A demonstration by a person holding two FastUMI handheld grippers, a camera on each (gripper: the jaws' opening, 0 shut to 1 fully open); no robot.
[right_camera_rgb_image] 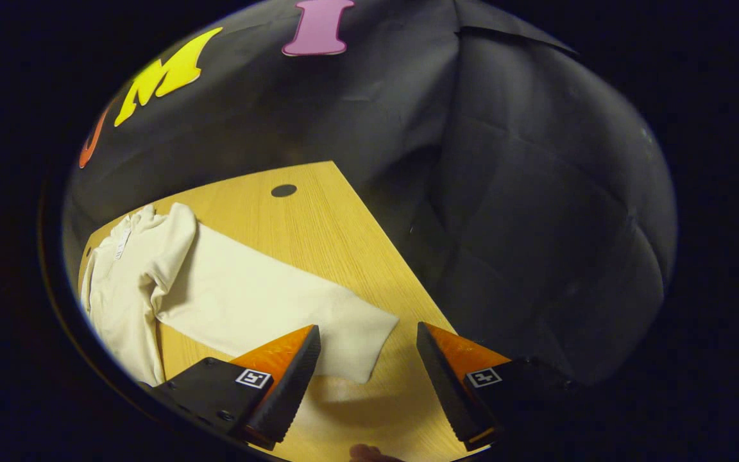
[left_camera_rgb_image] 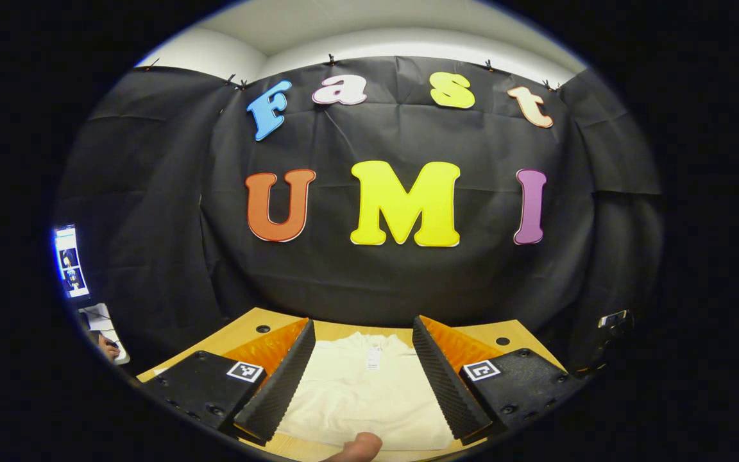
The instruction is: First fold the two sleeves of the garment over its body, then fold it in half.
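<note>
You have a wooden table (right_camera_rgb_image: pixel 318 224) ahead of the right gripper, with a dark round hole (right_camera_rgb_image: pixel 283 190) in it. A lit screen (left_camera_rgb_image: pixel 69 262) stands far left of the left gripper.

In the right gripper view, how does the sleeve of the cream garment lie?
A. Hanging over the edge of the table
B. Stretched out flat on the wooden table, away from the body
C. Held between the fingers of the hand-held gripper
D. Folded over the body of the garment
B: the sleeve lies spread flat on the table, reaching out from the garment, and the open right hand-held gripper hovers at its cuff without holding it.
</note>
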